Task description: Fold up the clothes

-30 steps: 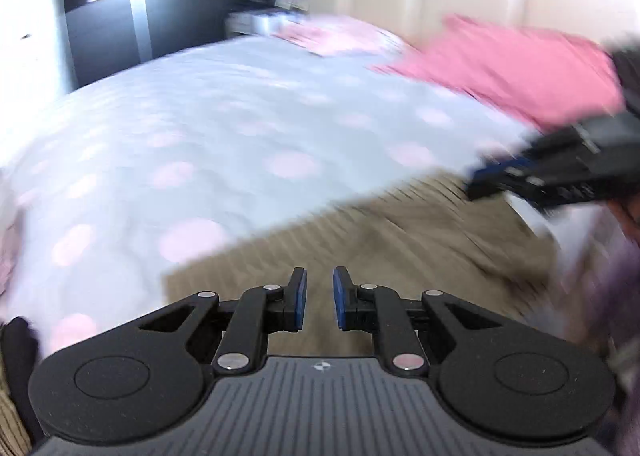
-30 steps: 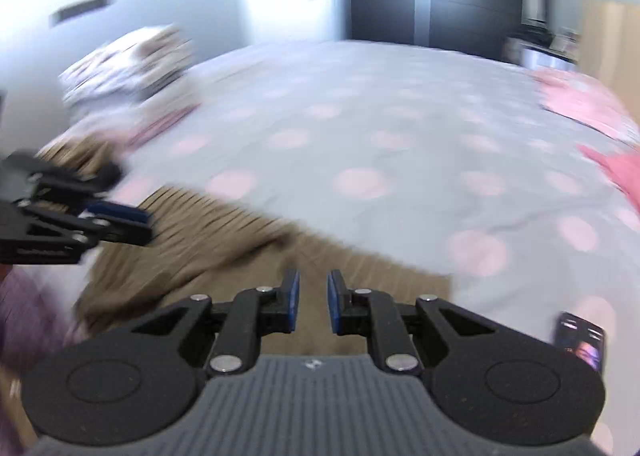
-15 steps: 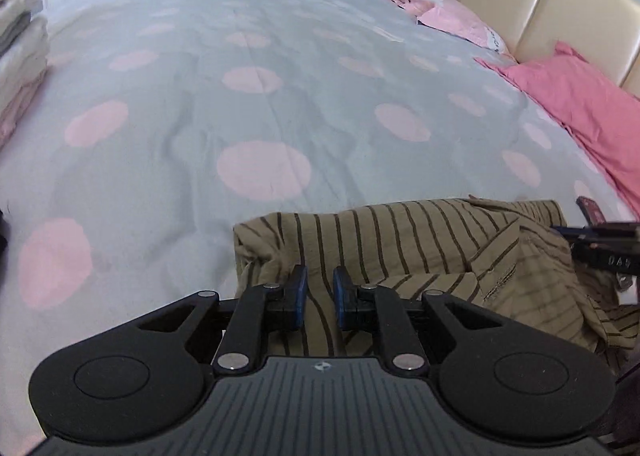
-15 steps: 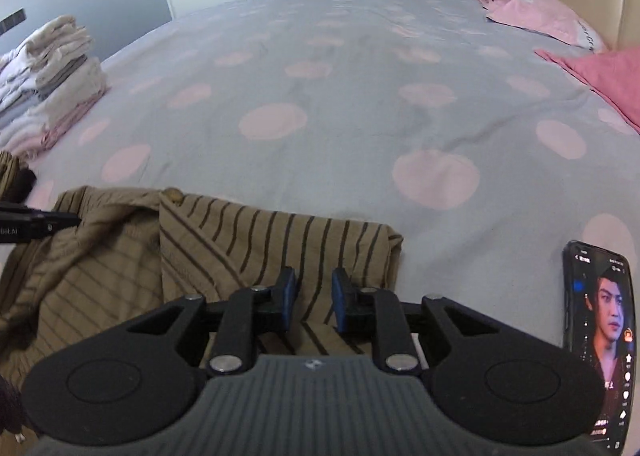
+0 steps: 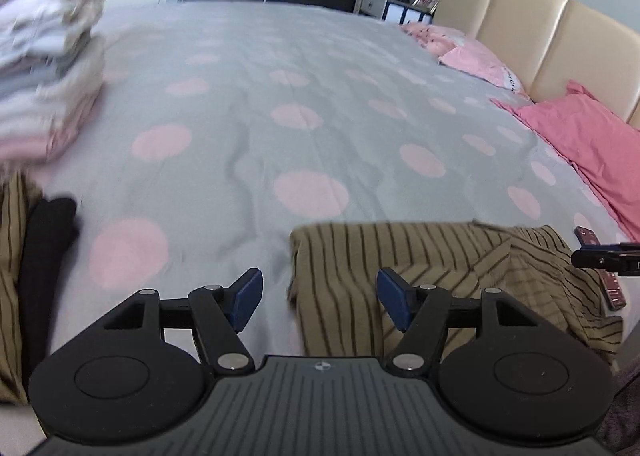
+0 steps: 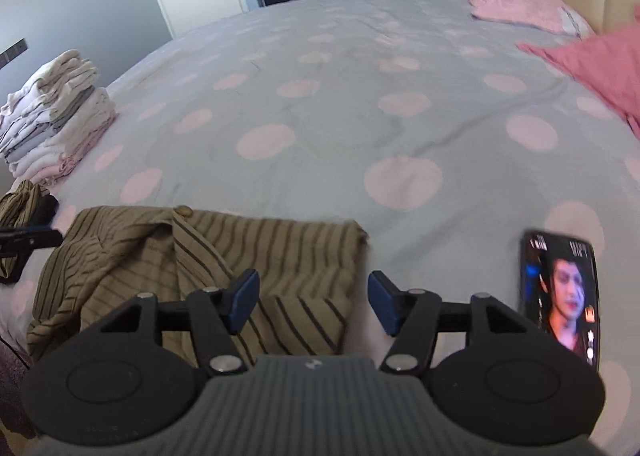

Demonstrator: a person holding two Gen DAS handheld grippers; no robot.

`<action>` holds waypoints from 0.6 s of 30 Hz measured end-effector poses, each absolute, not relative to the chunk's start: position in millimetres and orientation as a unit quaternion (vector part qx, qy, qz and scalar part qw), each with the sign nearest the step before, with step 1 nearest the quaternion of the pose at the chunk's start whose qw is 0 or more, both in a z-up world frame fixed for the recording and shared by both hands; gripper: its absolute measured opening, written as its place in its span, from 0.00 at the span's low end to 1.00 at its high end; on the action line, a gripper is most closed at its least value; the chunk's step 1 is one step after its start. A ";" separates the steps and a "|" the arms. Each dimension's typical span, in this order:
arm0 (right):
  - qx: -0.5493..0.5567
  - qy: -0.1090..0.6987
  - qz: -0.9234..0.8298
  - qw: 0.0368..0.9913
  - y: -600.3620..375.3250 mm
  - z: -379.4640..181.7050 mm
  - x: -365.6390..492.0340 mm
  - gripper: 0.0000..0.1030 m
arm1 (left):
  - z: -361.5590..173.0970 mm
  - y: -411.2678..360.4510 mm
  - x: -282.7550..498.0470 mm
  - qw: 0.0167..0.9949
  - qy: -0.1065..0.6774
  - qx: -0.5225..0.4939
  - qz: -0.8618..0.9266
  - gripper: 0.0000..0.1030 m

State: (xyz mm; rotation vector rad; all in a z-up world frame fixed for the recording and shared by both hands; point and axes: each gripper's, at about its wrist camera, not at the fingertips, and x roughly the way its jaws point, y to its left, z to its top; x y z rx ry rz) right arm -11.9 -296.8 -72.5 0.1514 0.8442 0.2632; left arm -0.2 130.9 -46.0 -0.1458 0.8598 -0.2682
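A brown shirt with dark stripes [image 5: 440,276] lies folded on the grey bedspread with pink dots [image 5: 300,116]. My left gripper [image 5: 320,298] hovers over the shirt's left edge. Its jaws are opening; the edge shows between the fingers, and the pads do not press it. In the right wrist view the shirt [image 6: 200,256] spreads to the left. My right gripper [image 6: 312,302] stands over its right edge, jaws opening, pads clear of the cloth. Each gripper's tip shows at the rim of the other view: the right gripper [image 5: 600,258] and the left gripper [image 6: 28,242].
A stack of folded pale clothes [image 6: 52,116] sits at the bed's left side. A second striped garment with a black one [image 5: 36,256] lies left of my left gripper. A lit phone [image 6: 560,296] lies right of the shirt. Pink pillows [image 5: 592,144] line the beige headboard.
Both grippers went from nearly shut at the shirt's near edge to wide apart. The left gripper shifted left and the right gripper shifted right, so each now sits at a side edge.
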 end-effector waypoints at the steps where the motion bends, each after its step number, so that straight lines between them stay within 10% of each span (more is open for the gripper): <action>1: 0.091 0.416 0.127 0.896 -301.0 -75.4 -12.5 0.61 | -50.1 134.4 -2.0 0.891 0.426 -0.089 -0.133 0.60; 18: 0.123 0.460 0.122 0.871 -292.2 -111.7 -14.2 0.62 | -94.3 121.7 -2.1 0.863 0.475 -0.109 -0.133 0.54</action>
